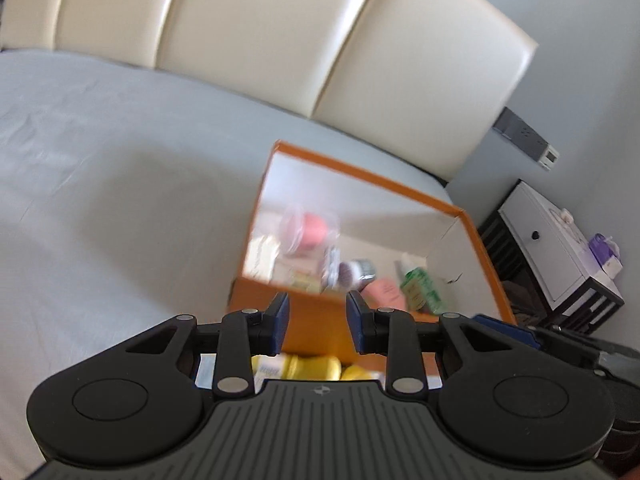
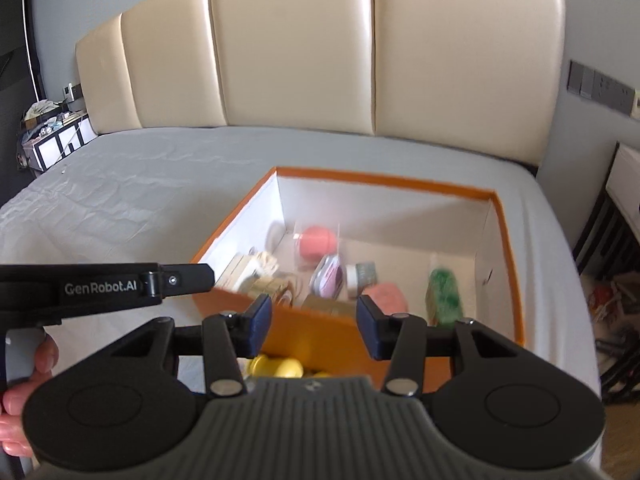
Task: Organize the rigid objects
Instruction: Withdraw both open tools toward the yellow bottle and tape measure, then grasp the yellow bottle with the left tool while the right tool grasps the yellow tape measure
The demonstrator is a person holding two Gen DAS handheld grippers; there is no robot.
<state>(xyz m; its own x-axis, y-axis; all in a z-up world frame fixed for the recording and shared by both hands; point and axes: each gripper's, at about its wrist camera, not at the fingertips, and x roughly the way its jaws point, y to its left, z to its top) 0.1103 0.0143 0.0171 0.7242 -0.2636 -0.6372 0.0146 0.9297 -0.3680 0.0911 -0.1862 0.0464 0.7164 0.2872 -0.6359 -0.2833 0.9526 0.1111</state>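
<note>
An orange box (image 1: 360,168) (image 2: 384,178) with white inner walls sits open on the bed. Inside lie several small items: a pink ball in a clear case (image 1: 308,226) (image 2: 318,242), a green bottle (image 1: 420,286) (image 2: 444,292), a pink block (image 2: 386,296) and small cartons. Yellow objects (image 1: 312,366) (image 2: 276,366) lie on the sheet just before the box's near wall. My left gripper (image 1: 318,308) hovers open over that near wall, with nothing between its fingers. My right gripper (image 2: 314,312) is likewise open and holds nothing. In the right wrist view the left gripper (image 2: 208,276) reaches in from the left.
A grey bed sheet (image 1: 100,160) spreads to the left of the box. A cream padded headboard (image 2: 296,48) stands behind. A black-and-white nightstand (image 1: 552,264) stands right of the bed, and the bed's edge runs close by the box's right side. A hand (image 2: 24,380) holds the left gripper's handle.
</note>
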